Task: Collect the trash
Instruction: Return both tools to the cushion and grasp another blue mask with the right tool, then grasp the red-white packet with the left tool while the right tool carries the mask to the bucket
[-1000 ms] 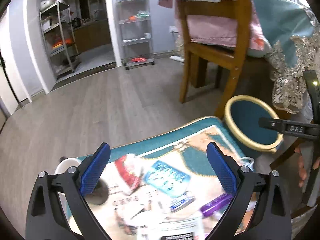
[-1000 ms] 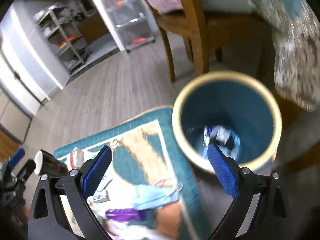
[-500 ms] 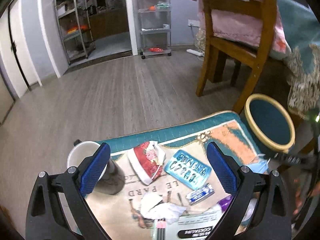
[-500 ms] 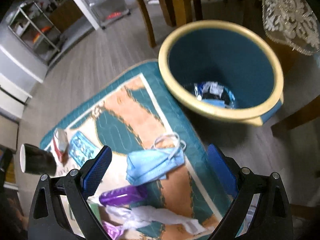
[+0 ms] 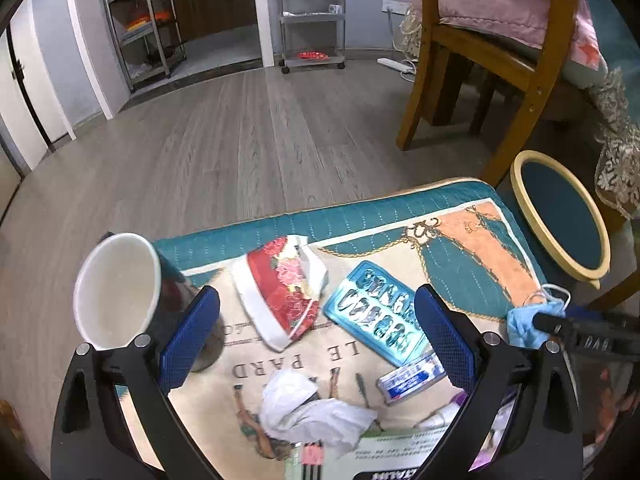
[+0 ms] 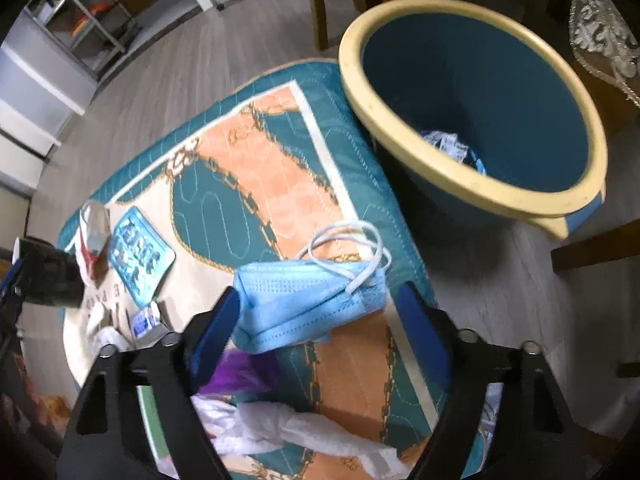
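Here the right gripper [image 6: 320, 320] is hanging over the blue face mask [image 6: 308, 304], its 2 blue pads spread wide to either side of the mask, though whether they are touching it is hard to judge. The mask is lying folded on the patterned rug [image 6: 256, 152], its white ear loops curling toward the teal bin [image 6: 472, 188], which is standing just off the rug's edge with some wrappers at the bottom. The left gripper [image 5: 316, 336] is hovering with its jaws wide apart and nothing between them, above a scatter of litter: a red floral wrapper [image 5: 280, 284], a blue blister pack [image 5: 374, 316], a small blue-and-white packet [image 5: 412, 378] and a crumpled white tissue [image 5: 308, 412]. A paper cup [image 5: 116, 288] is lying on its side at the rug's left end, just beside the left pad.
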The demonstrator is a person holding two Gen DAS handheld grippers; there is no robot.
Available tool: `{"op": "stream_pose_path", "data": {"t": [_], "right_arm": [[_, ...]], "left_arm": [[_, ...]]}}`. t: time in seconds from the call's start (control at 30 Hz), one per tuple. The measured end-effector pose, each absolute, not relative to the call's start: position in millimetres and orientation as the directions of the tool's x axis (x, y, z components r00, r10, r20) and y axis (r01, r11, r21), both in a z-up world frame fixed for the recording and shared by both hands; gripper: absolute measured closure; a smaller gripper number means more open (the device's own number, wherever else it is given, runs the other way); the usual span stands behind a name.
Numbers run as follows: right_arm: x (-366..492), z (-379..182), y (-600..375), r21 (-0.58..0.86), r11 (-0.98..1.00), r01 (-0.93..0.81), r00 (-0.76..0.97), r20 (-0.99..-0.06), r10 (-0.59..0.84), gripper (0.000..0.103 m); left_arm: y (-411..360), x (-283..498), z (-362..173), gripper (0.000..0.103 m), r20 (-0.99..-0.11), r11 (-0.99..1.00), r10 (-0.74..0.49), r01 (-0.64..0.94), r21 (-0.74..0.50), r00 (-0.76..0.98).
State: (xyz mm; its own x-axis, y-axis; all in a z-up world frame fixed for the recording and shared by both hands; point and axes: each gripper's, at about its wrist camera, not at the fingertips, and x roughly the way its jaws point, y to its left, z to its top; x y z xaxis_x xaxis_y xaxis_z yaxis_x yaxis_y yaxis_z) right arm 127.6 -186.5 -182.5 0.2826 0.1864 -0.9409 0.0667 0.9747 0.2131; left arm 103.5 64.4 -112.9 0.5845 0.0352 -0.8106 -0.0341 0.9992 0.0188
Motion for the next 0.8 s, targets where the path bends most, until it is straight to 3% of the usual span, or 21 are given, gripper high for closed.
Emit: {"op": "stream_pose_path", "data": {"t": [0.2, 0.27, 0.33, 0.6, 0.8], "right_arm": [[128, -187, -180, 0.202, 0.979, -0.002, 0.268, -0.943, 0.195, 0.061], [129, -181, -181, 0.217, 0.976, -0.026, 0.283, -0.935, 0.215, 0.076], [132, -172, -183, 0.236, 0.971, -0.041, 0.305, -0.922, 0.237, 0.084], [145, -122, -202, 0.279, 0.954, -0.11, 0.444, -0.845, 0.298, 0.087], [151, -125, -212, 0.304, 0.949, -0.085, 0.434, -0.846, 0.31, 0.087]], "left_arm": [[49, 122, -125, 0.007, -0.817, 0.996, 0.066, 0.012, 0.089, 0.573], [51, 128, -132, 0.007, -0.826, 0.997, 0.065, -0.003, 0.076, 0.561], [52, 133, -141, 0.007, -0.84, 0.997, 0.069, -0.012, 0.074, 0.539], [58, 153, -160, 0.007, -0.849, 0.995, 0.102, -0.049, 0.09, 0.519], [55, 161, -171, 0.008, -0.852, 0.99, 0.135, -0.044, 0.131, 0.506]]}}
